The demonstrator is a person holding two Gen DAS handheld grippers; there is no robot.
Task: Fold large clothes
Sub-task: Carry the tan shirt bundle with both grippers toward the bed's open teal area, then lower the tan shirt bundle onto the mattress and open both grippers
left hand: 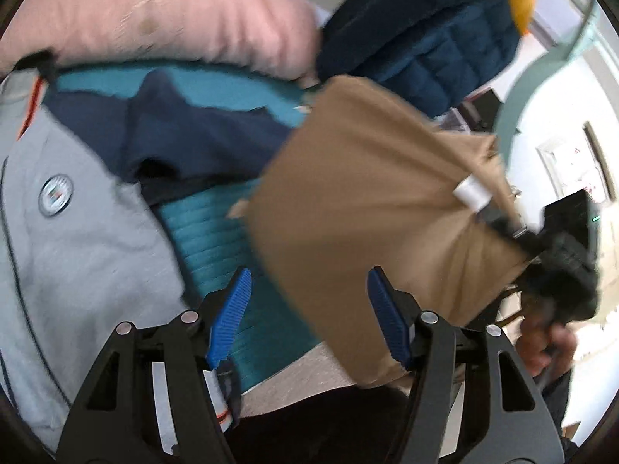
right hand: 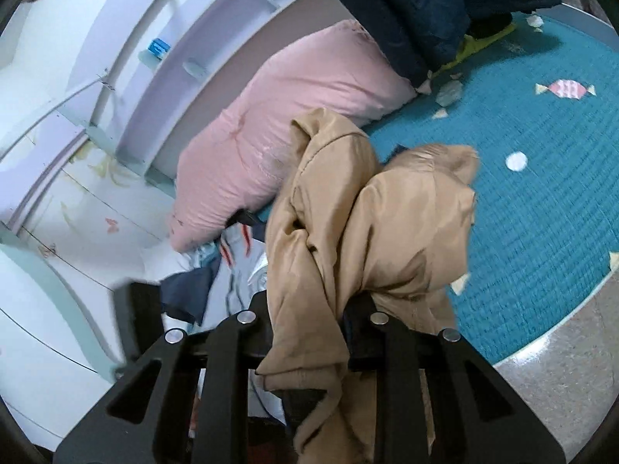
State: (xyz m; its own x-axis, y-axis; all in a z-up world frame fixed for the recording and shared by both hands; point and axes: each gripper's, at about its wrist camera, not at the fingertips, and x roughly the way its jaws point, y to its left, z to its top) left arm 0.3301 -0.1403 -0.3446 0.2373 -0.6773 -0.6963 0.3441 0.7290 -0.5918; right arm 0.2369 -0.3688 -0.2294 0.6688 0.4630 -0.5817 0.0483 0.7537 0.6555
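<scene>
A tan garment (right hand: 371,224) hangs bunched from my right gripper (right hand: 309,297), which is shut on it; the cloth hides the pads. In the left wrist view the same tan garment (left hand: 367,201) is stretched out above the bed, pinched at its right corner by the right gripper (left hand: 487,212), with a person's hand (left hand: 549,344) behind it. My left gripper (left hand: 309,309) stands open just below and left of the cloth's lower edge. Its blue pads (left hand: 232,313) are apart and do not press on the fabric.
A teal quilted bedspread (right hand: 541,193) covers the bed. On it lie a pink pillow (right hand: 294,108), a navy quilted jacket (left hand: 425,31) with yellow lining, a light grey sweatshirt (left hand: 69,239) with a round badge and a navy garment (left hand: 185,131). A lilac headboard shelf (right hand: 185,50) stands behind.
</scene>
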